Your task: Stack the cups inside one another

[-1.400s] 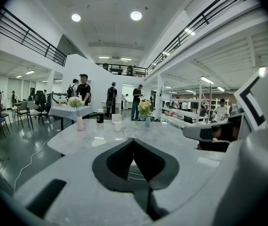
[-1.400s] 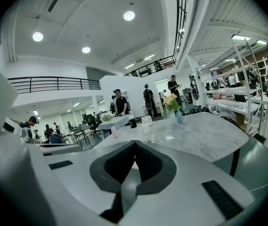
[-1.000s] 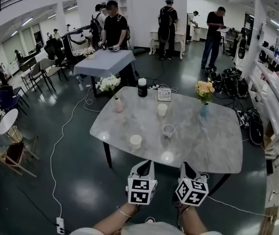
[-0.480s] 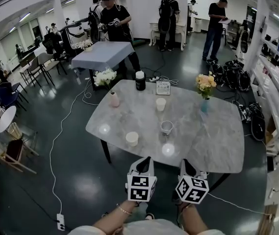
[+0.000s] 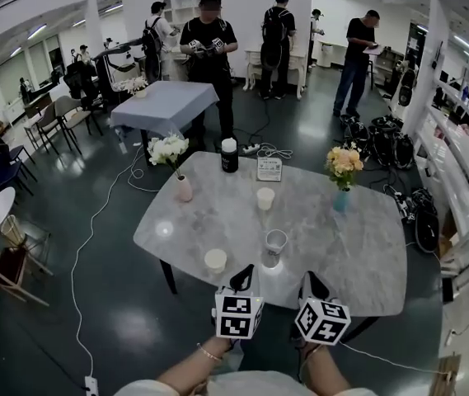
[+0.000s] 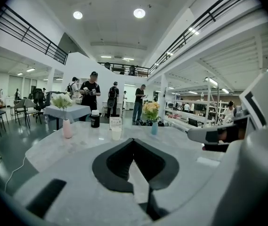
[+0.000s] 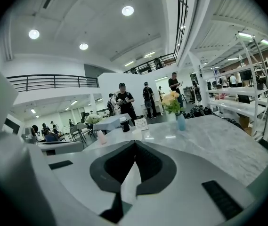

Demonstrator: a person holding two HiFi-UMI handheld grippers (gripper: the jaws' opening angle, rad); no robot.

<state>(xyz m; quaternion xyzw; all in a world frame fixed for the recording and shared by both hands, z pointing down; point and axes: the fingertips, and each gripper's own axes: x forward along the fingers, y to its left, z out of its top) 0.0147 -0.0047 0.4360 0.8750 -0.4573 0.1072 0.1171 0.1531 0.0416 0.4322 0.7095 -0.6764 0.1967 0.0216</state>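
Marble table (image 5: pixel 366 246): cups (image 5: pixel 274 247) stand just beyond clenched, empty left tongs (image 5: pixel 240 271) and right tongs (image 5: pixel 312 278).

Marble tabletop (image 5: pixel 358 254) carries three cups: white cup (image 5: pixel 215 260) by the near edge, left of centre; clear cup (image 5: pixel 274 247) just right of it, apart; second white cup (image 5: pixel 265 198) mid-table toward the far edge. Black jar (image 5: pixel 229 155) and sign card (image 5: pixel 269 168) sit at the far edge, pink vase (image 5: pixel 184 190) near the far-left corner, blue vase (image 5: pixel 342 199) toward the right edge. Left gripper (image 5: pixel 241 277) and right gripper (image 5: pixel 312 285) hang over the near edge, jaws together.
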